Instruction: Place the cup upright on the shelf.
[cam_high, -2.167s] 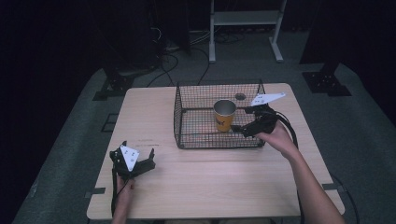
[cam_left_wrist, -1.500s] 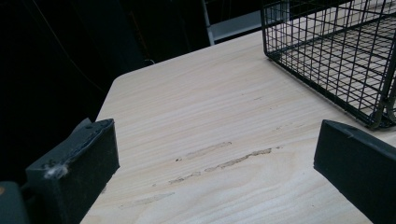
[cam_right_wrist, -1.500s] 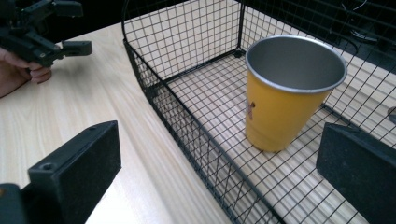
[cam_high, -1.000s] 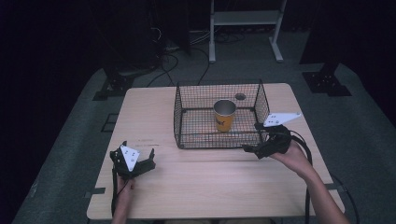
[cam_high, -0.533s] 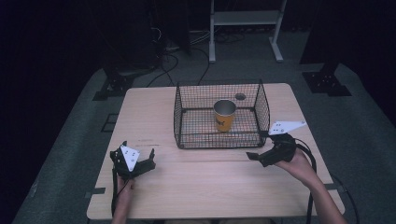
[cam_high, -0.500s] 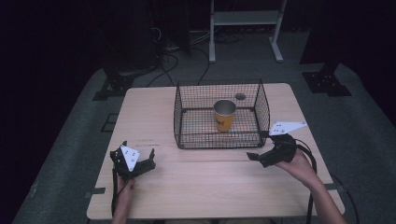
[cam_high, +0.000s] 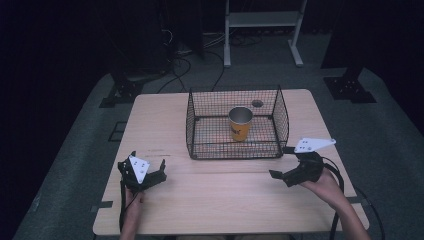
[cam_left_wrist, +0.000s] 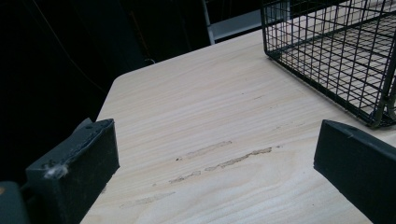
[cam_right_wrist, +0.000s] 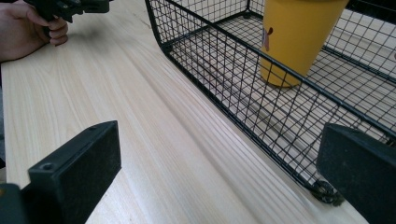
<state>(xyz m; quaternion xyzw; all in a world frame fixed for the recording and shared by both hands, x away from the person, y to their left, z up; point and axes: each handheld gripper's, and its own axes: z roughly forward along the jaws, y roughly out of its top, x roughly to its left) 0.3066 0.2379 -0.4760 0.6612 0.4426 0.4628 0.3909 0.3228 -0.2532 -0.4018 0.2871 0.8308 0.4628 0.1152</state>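
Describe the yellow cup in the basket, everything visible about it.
The cup is yellow-orange and tapers slightly toward its base. Its open mouth faces up and the inside looks greyish and empty. A small printed mark sits on its side; the material looks like paper or plastic, though I cannot tell which. It stands upright on the wire floor of the black mesh basket, toward the right of middle, apart from the walls. Nothing grips or touches it; both tongs are outside the basket.
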